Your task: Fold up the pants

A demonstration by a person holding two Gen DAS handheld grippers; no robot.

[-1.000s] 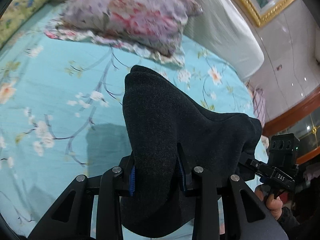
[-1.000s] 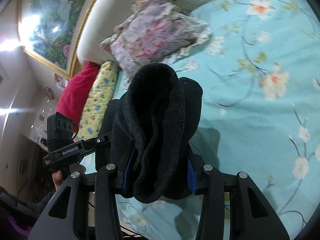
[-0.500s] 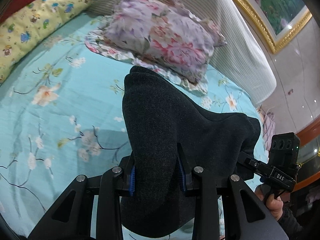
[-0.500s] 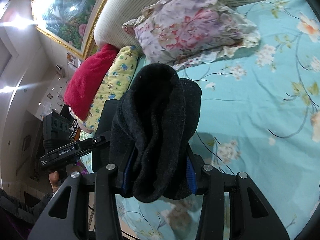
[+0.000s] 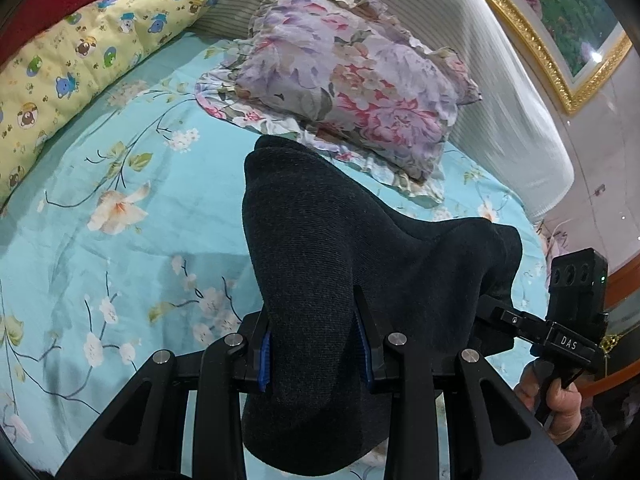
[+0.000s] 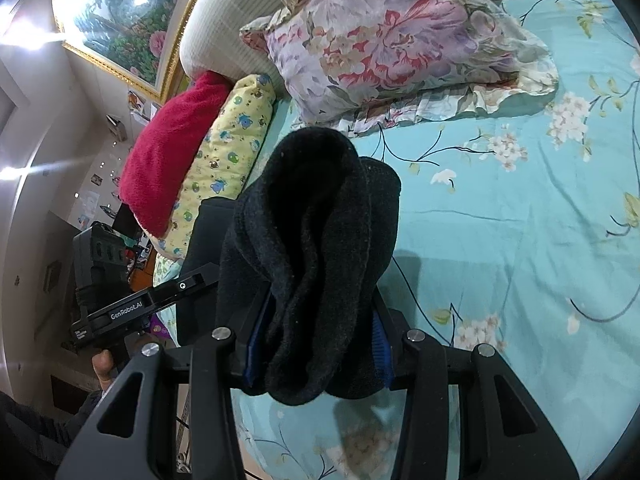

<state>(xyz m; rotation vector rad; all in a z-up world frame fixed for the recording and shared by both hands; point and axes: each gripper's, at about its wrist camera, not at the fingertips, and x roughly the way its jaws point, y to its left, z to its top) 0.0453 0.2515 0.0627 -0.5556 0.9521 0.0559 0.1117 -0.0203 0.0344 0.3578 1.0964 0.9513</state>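
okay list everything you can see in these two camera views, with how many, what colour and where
pants: one, dark grey, bunched, held above the bed
bedsheet: one, turquoise floral, underneath
floral pillow: one, lilac and pink, by the headboard
cartoon pillow: one, yellow, bed edge
red blanket: one, beside the yellow pillow
headboard: one, white, padded
painting: one, gold-framed, on the wall
left claw: black, shut on pants
right claw: black, shut on pants

Both fisheye views are evenly and moderately lit indoors, with white glare streaks on the wall [image 6: 24, 168] at left, reflections on the framed painting [image 6: 132, 16], a soft shadow on the bedsheet [image 5: 216, 264], curved dark corners and slight edge blur.
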